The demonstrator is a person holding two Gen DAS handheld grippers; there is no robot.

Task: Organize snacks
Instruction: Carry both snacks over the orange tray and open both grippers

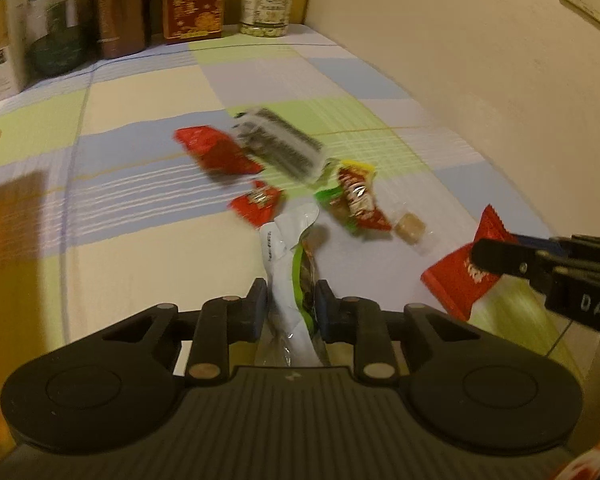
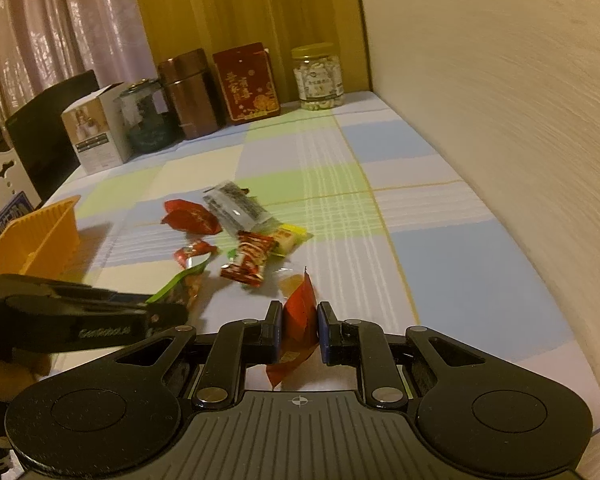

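My left gripper [image 1: 292, 296] is shut on a green and white snack packet [image 1: 290, 264], held above the checked tablecloth; it also shows in the right wrist view [image 2: 182, 290]. My right gripper [image 2: 299, 322] is shut on a red snack packet [image 2: 298, 320], seen in the left wrist view [image 1: 458, 276] at the right. A heap of loose snacks lies on the cloth ahead: a large red packet [image 1: 216, 152], a clear striped packet [image 1: 280, 142], a small red packet [image 1: 258, 202], a red and green packet [image 1: 354, 198] and a clear-wrapped brown sweet [image 1: 410, 230].
An orange basket [image 2: 36, 236] stands at the left. At the back stand a white box [image 2: 96, 132], a green jar [image 2: 148, 116], a brown tin [image 2: 190, 92], a red box [image 2: 246, 82] and a clear jar [image 2: 318, 76]. A wall runs along the right.
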